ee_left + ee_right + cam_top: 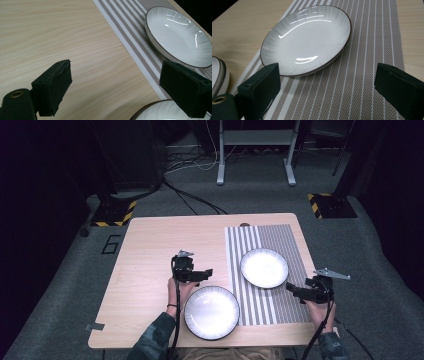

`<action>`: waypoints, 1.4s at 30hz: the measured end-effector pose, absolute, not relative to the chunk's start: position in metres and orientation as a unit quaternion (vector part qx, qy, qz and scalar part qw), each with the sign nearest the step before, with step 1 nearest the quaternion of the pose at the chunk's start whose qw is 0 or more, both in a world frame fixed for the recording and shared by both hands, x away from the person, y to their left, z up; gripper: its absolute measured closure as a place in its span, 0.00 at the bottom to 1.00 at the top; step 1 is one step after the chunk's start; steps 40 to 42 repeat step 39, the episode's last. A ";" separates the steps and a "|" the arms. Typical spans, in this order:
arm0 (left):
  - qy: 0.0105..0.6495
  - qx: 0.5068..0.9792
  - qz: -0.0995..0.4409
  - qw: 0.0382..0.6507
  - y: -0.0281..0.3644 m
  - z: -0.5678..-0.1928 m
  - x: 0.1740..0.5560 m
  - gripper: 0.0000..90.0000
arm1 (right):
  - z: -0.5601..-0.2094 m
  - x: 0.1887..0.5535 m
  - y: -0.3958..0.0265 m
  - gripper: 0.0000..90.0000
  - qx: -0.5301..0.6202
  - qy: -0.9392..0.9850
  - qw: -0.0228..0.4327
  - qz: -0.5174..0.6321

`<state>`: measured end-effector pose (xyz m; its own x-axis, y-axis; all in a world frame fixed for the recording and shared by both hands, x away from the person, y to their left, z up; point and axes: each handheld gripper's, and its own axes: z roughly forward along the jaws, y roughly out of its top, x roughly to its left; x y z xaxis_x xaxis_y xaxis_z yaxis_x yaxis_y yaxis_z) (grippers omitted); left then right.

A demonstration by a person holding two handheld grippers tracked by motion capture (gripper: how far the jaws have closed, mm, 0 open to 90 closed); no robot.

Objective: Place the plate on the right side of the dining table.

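Dark floor surrounds your table [150,250]: the near plate [212,312] sits by your left tongs [202,274], the far plate [264,268] on the striped mat [280,305]. Left tongs [112,87] gape, holding nothing. Right tongs [324,87] gape before the far plate [307,40].

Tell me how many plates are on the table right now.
2. One plate lies on the striped placemat, ahead of the right gripper. The other plate sits on the bare wood at the near edge, beside the left gripper. Nothing seems to hide more.
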<state>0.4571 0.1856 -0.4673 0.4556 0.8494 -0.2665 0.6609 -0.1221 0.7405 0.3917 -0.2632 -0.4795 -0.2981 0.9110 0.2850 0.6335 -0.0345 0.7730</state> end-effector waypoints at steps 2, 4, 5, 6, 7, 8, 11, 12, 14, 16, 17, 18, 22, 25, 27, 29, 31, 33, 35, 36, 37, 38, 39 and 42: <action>0.514 0.739 0.119 0.419 0.195 -0.470 0.452 0.12 | -0.482 0.387 -0.264 0.06 0.572 0.678 0.159 0.433; 0.518 0.738 0.126 0.413 0.206 -0.475 0.446 0.12 | -0.486 0.383 -0.265 0.06 0.574 0.680 0.162 0.426; 0.522 0.738 0.124 0.410 0.212 -0.477 0.443 0.12 | -0.488 0.382 -0.266 0.06 0.573 0.682 0.163 0.424; 0.525 0.738 0.124 0.407 0.218 -0.480 0.440 0.11 | -0.489 0.380 -0.267 0.06 0.573 0.683 0.161 0.423; 0.528 0.737 0.128 0.402 0.223 -0.482 0.437 0.11 | -0.491 0.379 -0.268 0.06 0.575 0.683 0.160 0.421; 0.529 0.738 0.130 0.397 0.227 -0.483 0.434 0.11 | -0.493 0.377 -0.269 0.06 0.576 0.683 0.160 0.420; 0.535 0.739 0.144 0.383 0.244 -0.490 0.424 0.11 | -0.499 0.373 -0.271 0.06 0.579 0.687 0.166 0.407; 0.536 0.741 0.143 0.378 0.250 -0.492 0.422 0.11 | -0.501 0.372 -0.271 0.06 0.578 0.689 0.167 0.405; 0.536 0.743 0.148 0.372 0.258 -0.499 0.417 0.11 | -0.505 0.370 -0.272 0.06 0.578 0.692 0.172 0.396; 0.537 0.745 0.156 0.364 0.266 -0.504 0.412 0.11 | -0.507 0.367 -0.272 0.06 0.579 0.695 0.177 0.388; 0.539 0.746 0.160 0.358 0.270 -0.506 0.409 0.11 | -0.508 0.366 -0.273 0.06 0.578 0.696 0.181 0.386; 0.540 0.746 0.161 0.356 0.275 -0.509 0.407 0.11 | -0.509 0.365 -0.273 0.06 0.580 0.695 0.183 0.384; 0.548 0.749 0.174 0.328 0.287 -0.519 0.398 0.12 | -0.513 0.362 -0.275 0.06 0.582 0.699 0.191 0.369; 0.547 0.749 0.201 0.314 0.290 -0.523 0.392 0.13 | -0.517 0.362 -0.273 0.08 0.577 0.710 0.197 0.352; 0.547 0.748 0.212 0.311 0.292 -0.524 0.390 0.13 | -0.520 0.362 -0.272 0.10 0.569 0.723 0.195 0.339; 0.548 0.744 0.223 0.312 0.292 -0.526 0.388 0.13 | -0.524 0.361 -0.268 0.09 0.558 0.732 0.211 0.328; 0.546 0.741 0.229 0.317 0.291 -0.528 0.386 0.13 | -0.526 0.359 -0.264 0.08 0.548 0.739 0.231 0.317; 0.544 0.735 0.237 0.329 0.292 -0.531 0.383 0.13 | -0.529 0.358 -0.264 0.07 0.542 0.739 0.237 0.322; 0.544 0.735 0.237 0.328 0.291 -0.531 0.383 0.13 | -0.529 0.358 -0.264 0.07 0.541 0.739 0.237 0.323; 0.544 0.735 0.237 0.328 0.291 -0.531 0.383 0.13 | -0.529 0.358 -0.264 0.07 0.541 0.739 0.236 0.323; 0.544 0.736 0.237 0.327 0.292 -0.530 0.383 0.13 | -0.529 0.358 -0.264 0.07 0.542 0.739 0.238 0.323; 0.544 0.736 0.237 0.327 0.292 -0.530 0.383 0.13 | -0.529 0.358 -0.263 0.07 0.543 0.738 0.238 0.323; 0.544 0.736 0.237 0.327 0.292 -0.530 0.383 0.13 | -0.529 0.358 -0.263 0.07 0.544 0.737 0.238 0.323; 0.544 0.736 0.237 0.327 0.292 -0.530 0.383 0.13 | -0.529 0.358 -0.263 0.07 0.544 0.737 0.238 0.323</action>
